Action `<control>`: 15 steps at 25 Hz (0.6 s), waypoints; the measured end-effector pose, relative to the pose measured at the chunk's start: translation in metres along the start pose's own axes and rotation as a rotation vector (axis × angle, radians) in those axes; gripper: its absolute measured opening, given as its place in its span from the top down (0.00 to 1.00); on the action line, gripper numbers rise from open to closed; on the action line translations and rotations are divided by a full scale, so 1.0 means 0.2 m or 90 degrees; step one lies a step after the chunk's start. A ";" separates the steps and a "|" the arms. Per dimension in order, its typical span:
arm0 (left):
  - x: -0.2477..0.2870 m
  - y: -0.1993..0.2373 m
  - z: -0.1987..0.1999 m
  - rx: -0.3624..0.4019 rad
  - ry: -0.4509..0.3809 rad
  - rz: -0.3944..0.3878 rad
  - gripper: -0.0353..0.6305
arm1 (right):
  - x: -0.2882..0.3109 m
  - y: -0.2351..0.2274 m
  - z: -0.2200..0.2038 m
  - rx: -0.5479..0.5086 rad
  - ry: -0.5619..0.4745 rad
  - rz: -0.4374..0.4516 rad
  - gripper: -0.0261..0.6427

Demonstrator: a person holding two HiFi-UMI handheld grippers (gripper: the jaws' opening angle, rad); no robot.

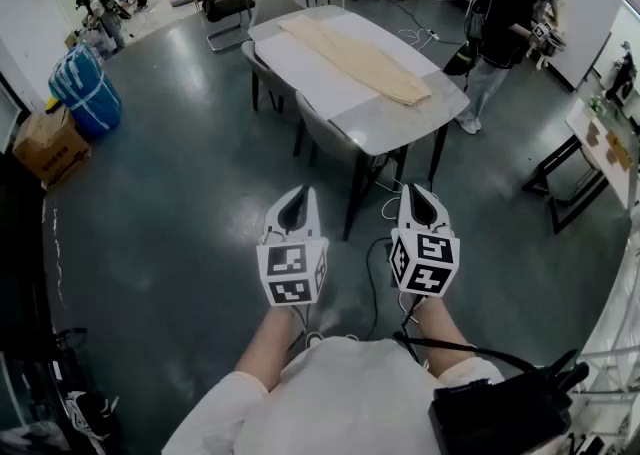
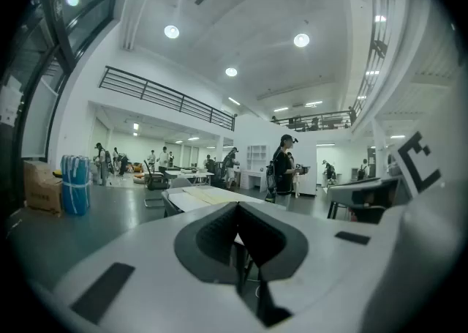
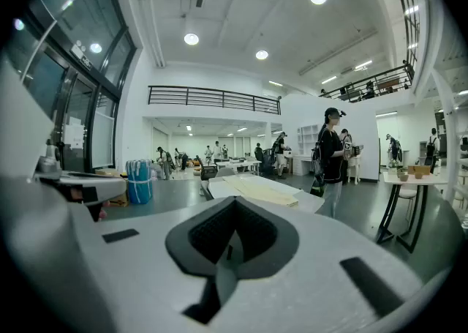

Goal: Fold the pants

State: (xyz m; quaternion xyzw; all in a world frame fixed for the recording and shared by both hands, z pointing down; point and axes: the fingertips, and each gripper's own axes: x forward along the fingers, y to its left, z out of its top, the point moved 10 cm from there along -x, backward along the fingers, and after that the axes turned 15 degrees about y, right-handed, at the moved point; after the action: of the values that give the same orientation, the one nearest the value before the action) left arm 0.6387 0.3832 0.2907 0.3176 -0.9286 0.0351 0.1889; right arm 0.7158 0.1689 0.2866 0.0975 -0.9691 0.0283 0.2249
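Beige pants [image 1: 355,58] lie stretched out lengthwise on a pale grey table [image 1: 400,128] at the far side of the floor. Both grippers hang in the air over the dark floor, well short of the table and side by side. My left gripper [image 1: 297,198] is shut with nothing in it, and so is my right gripper [image 1: 421,195]. In the left gripper view the closed jaws of the left gripper [image 2: 238,211] point toward the pants [image 2: 208,194]. The right gripper [image 3: 234,207] in its own view faces the pants [image 3: 259,190] too.
Grey chairs [image 1: 265,68] stand along the table's near side. A person in black [image 1: 505,28] stands at its right end. Cables [image 1: 385,208] lie on the floor by the table leg. A blue bundle [image 1: 85,88] and cardboard box [image 1: 45,143] sit left; another table [image 1: 600,143] right.
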 end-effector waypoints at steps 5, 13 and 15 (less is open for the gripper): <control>-0.02 0.02 0.00 -0.001 0.001 -0.002 0.94 | -0.01 0.03 0.00 0.000 0.001 0.003 0.97; 0.00 0.10 -0.03 -0.004 0.012 -0.004 0.94 | 0.02 0.14 0.01 -0.050 -0.013 -0.009 0.97; 0.01 0.13 -0.03 -0.006 0.015 -0.004 0.94 | 0.05 0.16 0.02 -0.041 -0.007 -0.007 0.97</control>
State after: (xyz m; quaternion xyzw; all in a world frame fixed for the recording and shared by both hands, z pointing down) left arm 0.6235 0.4042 0.2980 0.3188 -0.9256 0.0338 0.2013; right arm 0.6986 0.1974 0.2877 0.0957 -0.9702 -0.0044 0.2226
